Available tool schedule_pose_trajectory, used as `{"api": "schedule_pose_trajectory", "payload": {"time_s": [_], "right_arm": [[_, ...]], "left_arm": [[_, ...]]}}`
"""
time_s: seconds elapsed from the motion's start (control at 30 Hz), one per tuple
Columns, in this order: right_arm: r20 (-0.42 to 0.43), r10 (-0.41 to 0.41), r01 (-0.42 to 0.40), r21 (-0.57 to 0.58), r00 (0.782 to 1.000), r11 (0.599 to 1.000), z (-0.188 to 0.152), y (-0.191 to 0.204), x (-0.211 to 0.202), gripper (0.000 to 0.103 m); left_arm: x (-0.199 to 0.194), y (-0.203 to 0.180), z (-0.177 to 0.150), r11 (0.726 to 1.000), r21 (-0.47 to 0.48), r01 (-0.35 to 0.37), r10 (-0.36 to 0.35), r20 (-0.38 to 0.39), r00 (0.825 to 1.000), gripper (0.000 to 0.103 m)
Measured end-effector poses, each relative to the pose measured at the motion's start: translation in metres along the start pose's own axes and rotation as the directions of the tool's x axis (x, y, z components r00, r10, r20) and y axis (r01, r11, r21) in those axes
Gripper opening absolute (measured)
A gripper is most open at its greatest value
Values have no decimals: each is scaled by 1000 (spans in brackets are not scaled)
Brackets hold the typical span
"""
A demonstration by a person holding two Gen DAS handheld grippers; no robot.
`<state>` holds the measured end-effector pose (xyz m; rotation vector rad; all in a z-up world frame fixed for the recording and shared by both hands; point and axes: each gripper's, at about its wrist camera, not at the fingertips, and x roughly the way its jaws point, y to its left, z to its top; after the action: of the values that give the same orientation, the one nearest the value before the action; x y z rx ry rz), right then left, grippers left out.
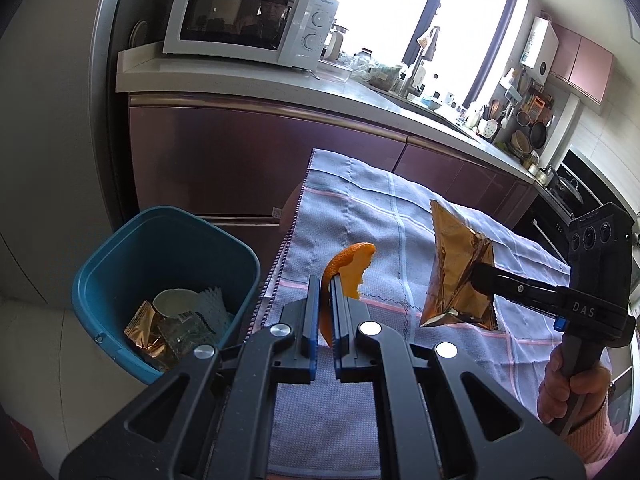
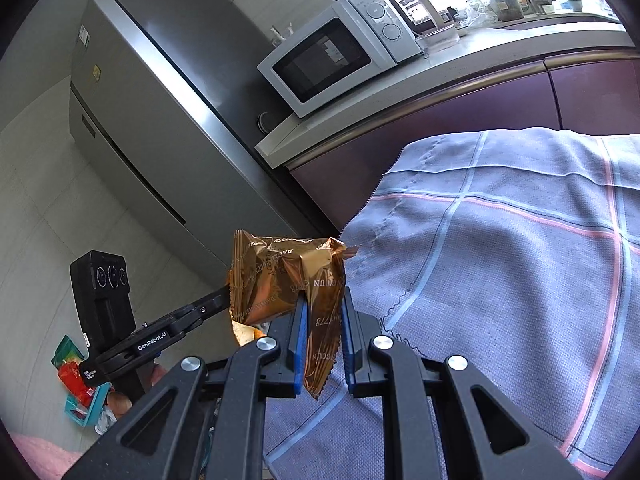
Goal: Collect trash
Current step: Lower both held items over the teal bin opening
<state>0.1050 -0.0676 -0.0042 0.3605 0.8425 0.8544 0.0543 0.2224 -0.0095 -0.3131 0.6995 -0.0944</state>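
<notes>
My left gripper (image 1: 325, 284) is shut on a curled piece of orange peel (image 1: 352, 266), held above the left edge of the cloth-covered table (image 1: 360, 208). Below and to its left stands a blue bin (image 1: 172, 252) holding gold wrappers, a white cup and paper. My right gripper (image 1: 478, 271) is shut on a crumpled gold snack wrapper (image 1: 456, 276), lifted over the cloth. In the right wrist view the right gripper (image 2: 324, 298) clamps the wrapper (image 2: 280, 276) by its lower flap. There the left gripper (image 2: 216, 300) reaches in from the left, its tips hidden behind the wrapper.
A purple cabinet run with a white counter (image 1: 248, 84) and a microwave (image 1: 244, 20) stands behind the table. A steel fridge (image 2: 160, 120) is at the left. A teal container with red packets (image 2: 76, 380) lies on the floor. A hand (image 1: 568, 384) grips the right tool.
</notes>
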Motion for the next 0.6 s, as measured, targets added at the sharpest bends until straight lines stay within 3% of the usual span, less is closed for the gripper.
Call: {"api": "schedule_pose_trajectory", "payload": {"time_s": [0.6], "right_arm": [[-42,17,-19,-51,999,999,10,22,29,14]], "left_arm": [[-12,36,6,998,-41,-54,55,28,998,6]]}}
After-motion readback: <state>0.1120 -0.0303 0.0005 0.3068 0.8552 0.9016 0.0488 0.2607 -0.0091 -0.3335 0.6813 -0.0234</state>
